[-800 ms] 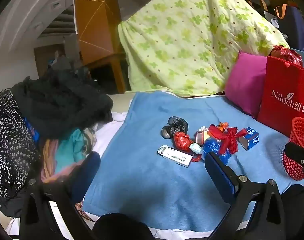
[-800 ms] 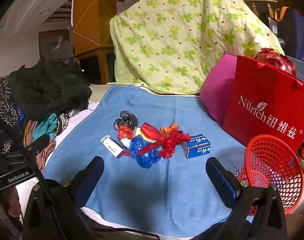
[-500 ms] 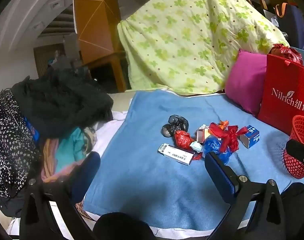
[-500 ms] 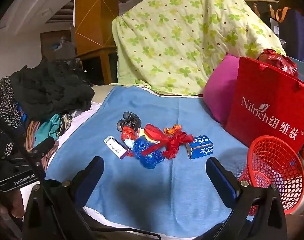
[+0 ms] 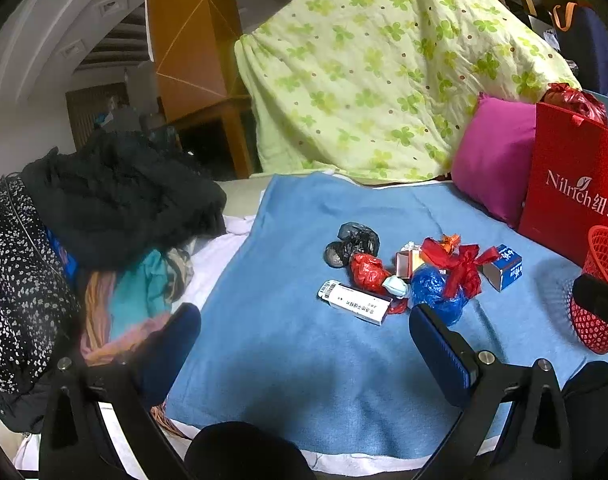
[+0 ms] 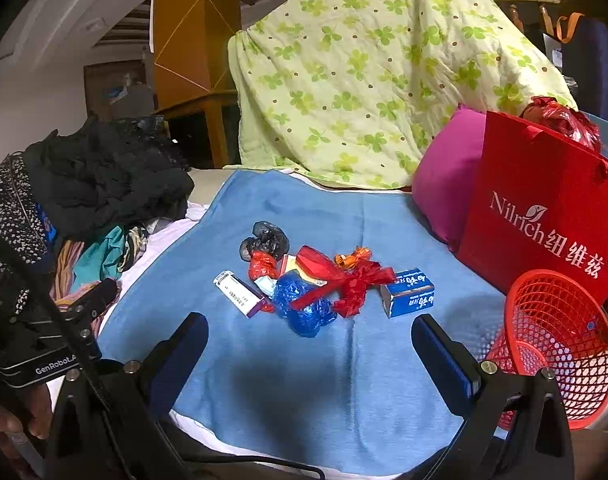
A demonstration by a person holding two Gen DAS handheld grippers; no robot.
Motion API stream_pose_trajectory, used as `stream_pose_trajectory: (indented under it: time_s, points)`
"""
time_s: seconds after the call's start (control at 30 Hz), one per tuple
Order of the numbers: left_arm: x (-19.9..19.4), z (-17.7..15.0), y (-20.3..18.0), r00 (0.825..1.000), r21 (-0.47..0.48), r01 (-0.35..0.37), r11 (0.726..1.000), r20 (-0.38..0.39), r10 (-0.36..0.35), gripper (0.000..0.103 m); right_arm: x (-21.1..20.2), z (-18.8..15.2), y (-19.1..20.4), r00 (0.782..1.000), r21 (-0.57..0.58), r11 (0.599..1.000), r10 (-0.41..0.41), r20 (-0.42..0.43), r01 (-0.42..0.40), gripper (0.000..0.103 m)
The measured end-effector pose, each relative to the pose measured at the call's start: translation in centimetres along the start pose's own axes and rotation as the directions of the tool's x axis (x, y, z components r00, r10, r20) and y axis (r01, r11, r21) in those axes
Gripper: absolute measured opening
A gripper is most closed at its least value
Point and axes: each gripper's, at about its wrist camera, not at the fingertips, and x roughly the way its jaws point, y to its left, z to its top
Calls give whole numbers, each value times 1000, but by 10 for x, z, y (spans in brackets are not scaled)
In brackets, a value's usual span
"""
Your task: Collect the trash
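Red mesh basket (image 6: 560,344) lies tipped, nothing visible inside. Trash pile (image 6: 304,280) sits on the blue blanket (image 6: 304,368), left of the basket. Left gripper (image 5: 304,344) and right gripper (image 6: 310,350) both spread wide, holding nothing.

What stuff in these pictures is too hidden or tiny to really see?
- Small cardboard box: right wrist view, mostly covered by the red ribbon.
- Red basket: left wrist view, cut off by the right edge and partly hidden by the other gripper.
- White box: its printing is too small to read in either view.
- Red bag: its contents are hidden by its front wall; only crumpled red plastic shows on top.
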Motion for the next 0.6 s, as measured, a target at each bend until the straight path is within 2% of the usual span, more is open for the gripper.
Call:
stream_pose_trajectory:
  time_s: [0.37,0.4,0.43,0.6]
  points:
    - [11,-1,0,1000,4,-8,1000,-29,8,103,16,-3,-3,997,9,1000,2,-82,-1,103]
    - [11,-1,0,999,3,-8,1000,-31,8,103,15,-3,-2,997,13,1000,6,-71,-5,103]
    - [11,-1,0,999,4,-8,1000,-31,8,103,13,-2,-2,1000,9,1000,7,-24,-7,103]
    - [12,-1,-2,1000,10,-5,1000,-31,5,103,12,-3,-1,1000,19,1000,13,0,-13,103]
